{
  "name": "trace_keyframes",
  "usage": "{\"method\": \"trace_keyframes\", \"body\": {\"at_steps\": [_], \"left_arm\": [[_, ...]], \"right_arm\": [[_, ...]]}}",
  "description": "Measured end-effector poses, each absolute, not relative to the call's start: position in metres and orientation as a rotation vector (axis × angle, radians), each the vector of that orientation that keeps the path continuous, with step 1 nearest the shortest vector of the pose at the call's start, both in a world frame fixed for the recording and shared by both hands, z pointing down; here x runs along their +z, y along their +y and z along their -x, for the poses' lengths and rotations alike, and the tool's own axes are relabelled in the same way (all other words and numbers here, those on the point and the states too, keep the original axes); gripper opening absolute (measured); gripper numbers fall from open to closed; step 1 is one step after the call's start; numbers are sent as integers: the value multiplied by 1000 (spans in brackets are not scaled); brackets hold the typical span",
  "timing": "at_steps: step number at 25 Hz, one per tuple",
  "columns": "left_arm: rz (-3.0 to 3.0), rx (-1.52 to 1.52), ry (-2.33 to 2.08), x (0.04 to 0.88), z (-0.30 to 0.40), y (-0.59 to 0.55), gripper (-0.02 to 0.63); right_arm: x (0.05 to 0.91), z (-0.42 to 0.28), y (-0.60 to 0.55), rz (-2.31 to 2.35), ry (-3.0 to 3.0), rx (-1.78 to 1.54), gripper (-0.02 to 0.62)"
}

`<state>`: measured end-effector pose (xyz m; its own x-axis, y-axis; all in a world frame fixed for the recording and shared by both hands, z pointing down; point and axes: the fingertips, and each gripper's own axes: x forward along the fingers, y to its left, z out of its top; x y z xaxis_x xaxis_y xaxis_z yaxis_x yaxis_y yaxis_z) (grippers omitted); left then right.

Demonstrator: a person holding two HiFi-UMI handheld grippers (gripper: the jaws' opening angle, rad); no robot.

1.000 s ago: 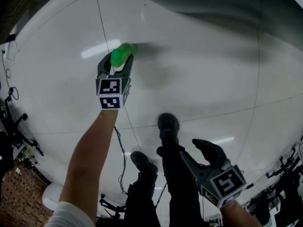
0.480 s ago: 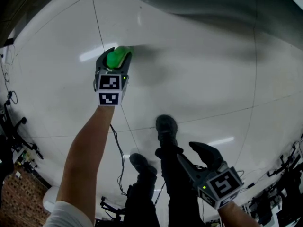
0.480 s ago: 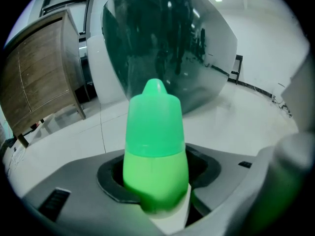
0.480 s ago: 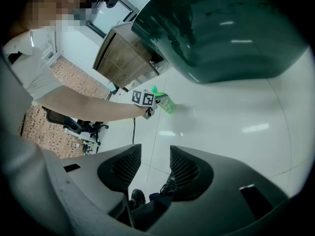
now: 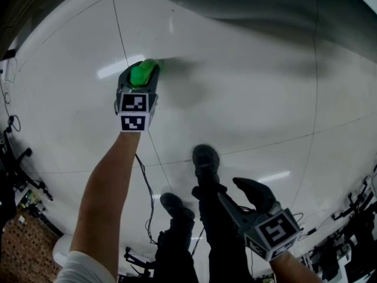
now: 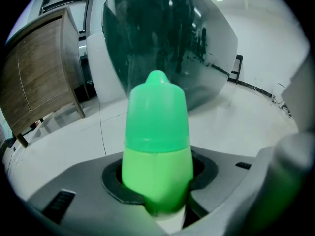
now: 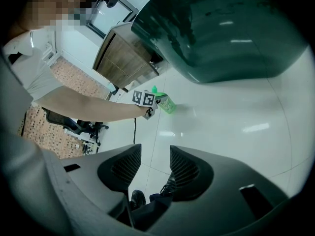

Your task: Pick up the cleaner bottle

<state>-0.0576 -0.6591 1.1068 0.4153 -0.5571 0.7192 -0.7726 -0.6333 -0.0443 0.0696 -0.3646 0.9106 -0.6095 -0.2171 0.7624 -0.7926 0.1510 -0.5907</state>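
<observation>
Seemingly no legible text anywhere.

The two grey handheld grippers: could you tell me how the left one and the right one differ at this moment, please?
The left gripper has just been closing its jaws on the green plastic cleaner bottle between them; the right gripper stands open and empty. The left gripper is reached far out on a stretched arm; the right gripper is held back by the person's dark shoes. Both are grey and tilt downward.
</observation>
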Motion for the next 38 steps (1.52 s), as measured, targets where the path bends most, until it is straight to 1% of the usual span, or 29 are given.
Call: {"method": "trace_keyframes", "body": {"at_steps": [4, 11, 22, 29, 38], "left_arm": [[-2389, 1101, -1134, 1110, 57, -657, 187], [-2384, 1060, -1118, 1110, 58, -660, 189], [-2312, 996, -1185, 1107, 65, -659, 173], [-2327, 990, -1166, 1087, 65, -654, 173], [-2327, 952, -1168, 1034, 69, -646, 173]], "right_arm": [[909, -68, -366, -956, -1923, 1470, 176], [906, -62, -366, -961, -1947, 1458, 176], [902, -65, -370, -1009, -1951, 1451, 176], [894, -60, -376, -1001, -1973, 1429, 175], [867, -55, -384, -1043, -2041, 1392, 175]]}}
